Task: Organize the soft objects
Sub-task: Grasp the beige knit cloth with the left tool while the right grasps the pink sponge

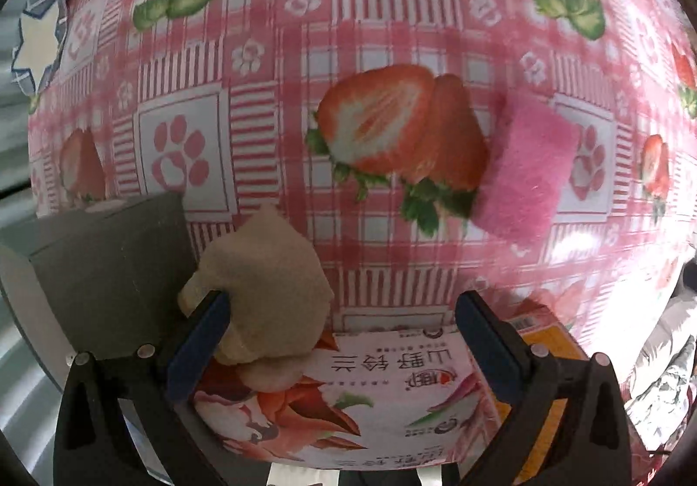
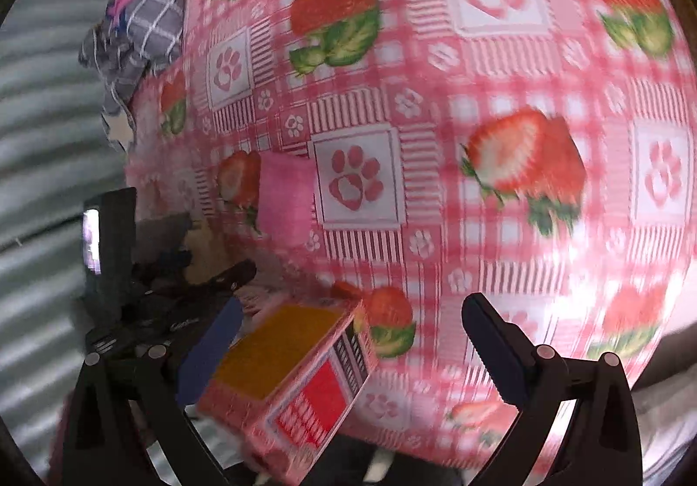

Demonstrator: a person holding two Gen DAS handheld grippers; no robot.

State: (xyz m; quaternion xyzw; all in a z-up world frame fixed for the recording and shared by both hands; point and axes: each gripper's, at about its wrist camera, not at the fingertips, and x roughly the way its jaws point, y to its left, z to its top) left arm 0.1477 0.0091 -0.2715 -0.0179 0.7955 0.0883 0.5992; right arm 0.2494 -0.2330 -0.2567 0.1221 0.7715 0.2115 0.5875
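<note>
A crumpled beige soft lump (image 1: 265,290) rests on the pink printed carton (image 1: 348,399) and leans against the left finger of my left gripper (image 1: 344,333). That gripper is open, its jaws wide apart and not pinching the lump. A pink sponge (image 1: 527,172) lies on the strawberry tablecloth (image 1: 279,102) ahead to the right. My right gripper (image 2: 353,342) is open with nothing held, hovering over the carton (image 2: 296,377). The right wrist view is blurred; it shows the pink sponge (image 2: 287,198) further ahead and the left gripper's body (image 2: 174,294) with the beige lump (image 2: 202,246).
A dark grey box (image 1: 113,264) stands left of the beige lump. A grey checked cloth (image 2: 139,20) lies at the table's far left edge. Crinkled foil (image 1: 662,381) sits at the lower right. The table edge drops off on the left.
</note>
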